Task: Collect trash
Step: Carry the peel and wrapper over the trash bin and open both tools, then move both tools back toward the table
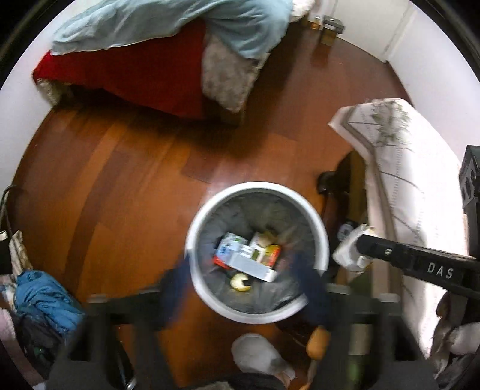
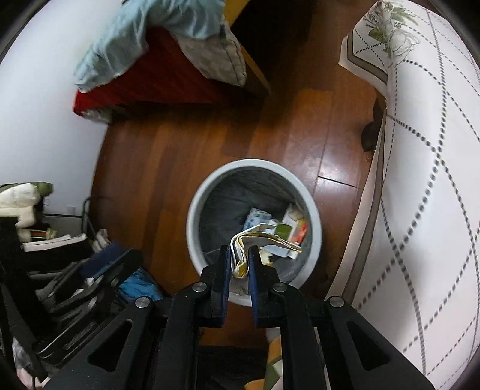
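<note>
A white round trash bin (image 1: 192, 240) with a grey liner stands on the wood floor, holding cartons, wrappers and a banana piece (image 1: 240, 282). My left gripper (image 1: 244, 279) is open and empty above the bin, its fingers blurred. My right gripper (image 2: 240, 255) is shut on a crumpled white and yellow paper wrapper (image 2: 264, 240), held over the near rim of the bin (image 2: 195, 210). In the left wrist view the right gripper (image 1: 357, 249) reaches in from the right, holding the wrapper (image 1: 348, 252) beside the bin.
A bed with a red sheet (image 1: 135, 72) and light blue blanket (image 1: 180, 24) lies at the back. A table with a white patterned cloth (image 2: 420, 180) stands right of the bin. Clothes and bags (image 1: 39, 300) pile at the left. A grey slipper (image 1: 261, 357) is near the bin.
</note>
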{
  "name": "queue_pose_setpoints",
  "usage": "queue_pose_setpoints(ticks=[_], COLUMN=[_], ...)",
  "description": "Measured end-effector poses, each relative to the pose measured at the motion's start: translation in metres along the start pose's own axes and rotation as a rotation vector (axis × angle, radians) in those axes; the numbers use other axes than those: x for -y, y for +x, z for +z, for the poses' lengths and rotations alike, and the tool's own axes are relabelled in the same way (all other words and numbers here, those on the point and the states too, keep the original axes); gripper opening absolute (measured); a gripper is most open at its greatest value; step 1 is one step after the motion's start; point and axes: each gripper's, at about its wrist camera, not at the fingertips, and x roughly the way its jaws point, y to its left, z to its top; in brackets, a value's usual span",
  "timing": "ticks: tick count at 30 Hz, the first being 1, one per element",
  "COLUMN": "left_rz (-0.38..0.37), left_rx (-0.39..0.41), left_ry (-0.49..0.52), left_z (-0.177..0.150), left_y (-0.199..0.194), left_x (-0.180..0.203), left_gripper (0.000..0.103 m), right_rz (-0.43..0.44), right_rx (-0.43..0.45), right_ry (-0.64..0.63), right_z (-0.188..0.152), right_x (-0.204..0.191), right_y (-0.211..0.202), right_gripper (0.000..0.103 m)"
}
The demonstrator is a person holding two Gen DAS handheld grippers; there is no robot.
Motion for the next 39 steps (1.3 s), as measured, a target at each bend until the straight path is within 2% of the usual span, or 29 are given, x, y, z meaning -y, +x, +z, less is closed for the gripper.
queue_pose_setpoints(ticks=[1,2,4,5,7,9,12,15,19,30,39], left_rz=[0.018,0.038,0.069,0.072,0.080,0.080,0.102,0.112,0.116,0.136,0.120], left_rx=[0.001,-0.001,-0.008,-0.007,0.000,0.019,0.047,0.063,0.083,0.138,0.221], left_ry=[-0.008,-0.013,-0.026,-0.031,-0.042,-0.046,-0.043,-0.050,-0.052,-0.051,-0.081], left_z=[-0.002,-0.004,-0.009,-0.011,-0.014,-0.018,-0.022,-0.027,-0.033,-0.048,-0.067], left_y=[0.001,0.002,0.003,0.002,-0.002,-0.010,-0.021,-0.033,-0.046,-0.092,-0.150], left_x=[-0.005,-0.009,-0.018,-0.020,-0.024,-0.026,-0.025,-0.025,-0.021,-0.016,-0.013], left_gripper=[0.097,0.097,0.097,0.097,0.097,0.097,0.097,0.097,0.097,0.097,0.097], right_rz=[-0.012,-0.026,-0.022,-0.033,-0.071,-0.094,-0.169,-0.263,-0.315,-0.317,-0.290], right_rx=[-0.007,-0.010,-0.005,-0.003,0.010,0.030,0.058,0.076,0.087,0.151,0.249], right_ry=[0.000,0.001,0.002,-0.004,-0.016,-0.027,-0.055,-0.102,-0.141,-0.152,-0.162], right_z=[0.001,0.002,0.001,0.001,0.000,-0.003,-0.012,-0.022,-0.036,-0.067,-0.102], right_x=[0.000,0.000,0.000,-0.002,-0.004,-0.005,-0.009,-0.017,-0.025,-0.041,-0.053], right_y=[0.004,0.006,0.006,0.005,-0.004,-0.013,-0.027,-0.041,-0.052,-0.088,-0.149], right_gripper=[0.025,0.047,0.075,0.083,0.090,0.090,0.098,0.098,0.099,0.099,0.099])
